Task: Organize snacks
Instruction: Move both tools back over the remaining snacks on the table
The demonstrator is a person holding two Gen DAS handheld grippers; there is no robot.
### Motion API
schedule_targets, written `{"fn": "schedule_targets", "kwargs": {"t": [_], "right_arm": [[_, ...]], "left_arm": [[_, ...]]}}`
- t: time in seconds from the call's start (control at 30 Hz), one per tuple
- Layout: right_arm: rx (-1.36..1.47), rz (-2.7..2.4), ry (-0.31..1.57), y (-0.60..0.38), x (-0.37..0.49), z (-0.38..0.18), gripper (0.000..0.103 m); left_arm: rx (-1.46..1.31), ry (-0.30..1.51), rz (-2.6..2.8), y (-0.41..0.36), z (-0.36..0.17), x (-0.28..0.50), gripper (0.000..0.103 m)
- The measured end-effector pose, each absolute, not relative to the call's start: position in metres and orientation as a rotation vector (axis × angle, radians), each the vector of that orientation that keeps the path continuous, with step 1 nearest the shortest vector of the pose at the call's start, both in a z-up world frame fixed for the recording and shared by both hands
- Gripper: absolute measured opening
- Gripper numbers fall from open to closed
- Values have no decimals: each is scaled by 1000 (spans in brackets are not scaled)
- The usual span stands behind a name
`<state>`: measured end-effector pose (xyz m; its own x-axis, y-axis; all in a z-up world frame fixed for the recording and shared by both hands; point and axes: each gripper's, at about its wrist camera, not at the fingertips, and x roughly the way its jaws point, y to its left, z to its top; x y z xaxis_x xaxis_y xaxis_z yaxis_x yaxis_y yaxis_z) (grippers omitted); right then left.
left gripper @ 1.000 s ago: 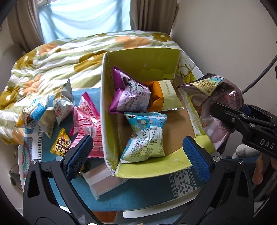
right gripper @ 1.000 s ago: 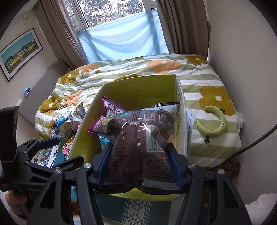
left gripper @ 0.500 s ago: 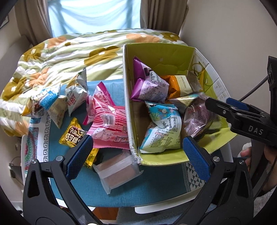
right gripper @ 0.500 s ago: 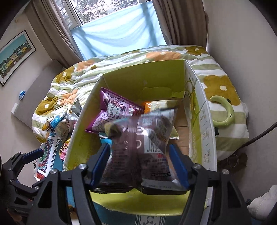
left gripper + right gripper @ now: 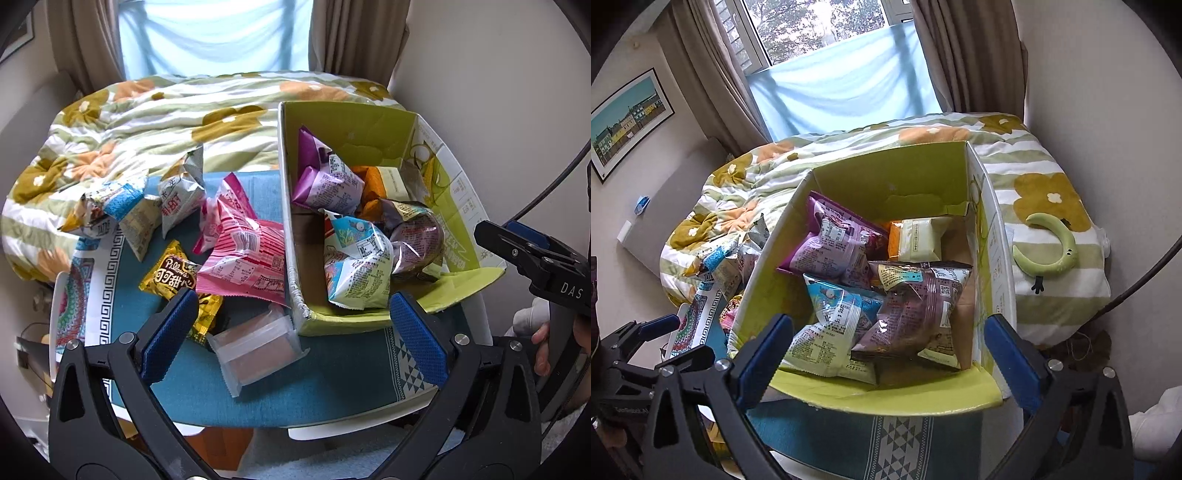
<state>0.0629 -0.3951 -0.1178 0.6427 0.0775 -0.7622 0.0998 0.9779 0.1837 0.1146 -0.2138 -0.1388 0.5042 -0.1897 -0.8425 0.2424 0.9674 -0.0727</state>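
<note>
Right gripper (image 5: 888,354), jaws opening w/ nothing between, hangs over green box (image 5: 886,173) at counter's right edge, brown bag (image 5: 923,310) dropped inside; left gripper (image 5: 291,332) released.

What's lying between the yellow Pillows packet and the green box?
In the left wrist view, a pink snack bag lies between the yellow Pillows packet and the green box, overlapping the packet and reaching the box's side wall.
</note>
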Motion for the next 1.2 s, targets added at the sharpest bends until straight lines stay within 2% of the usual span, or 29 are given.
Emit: {"fn": "schedule_targets", "kwargs": {"t": [0.33,0.6,0.87,1.2], "right_arm": [[176,57,807,-380,45,-76,103],[157,61,757,-341,34,-62,103],[198,-35,776,-288,29,-81,103],[293,-243,867,-226,21,-133,103]], "left_arm": [[41,909,-131,-160,-96,86,102],[32,924,-103,-97,-102,87,102],[85,979,-241,-53,-121,119,102],[165,1063,-468,-35,-165,165,102]]}}
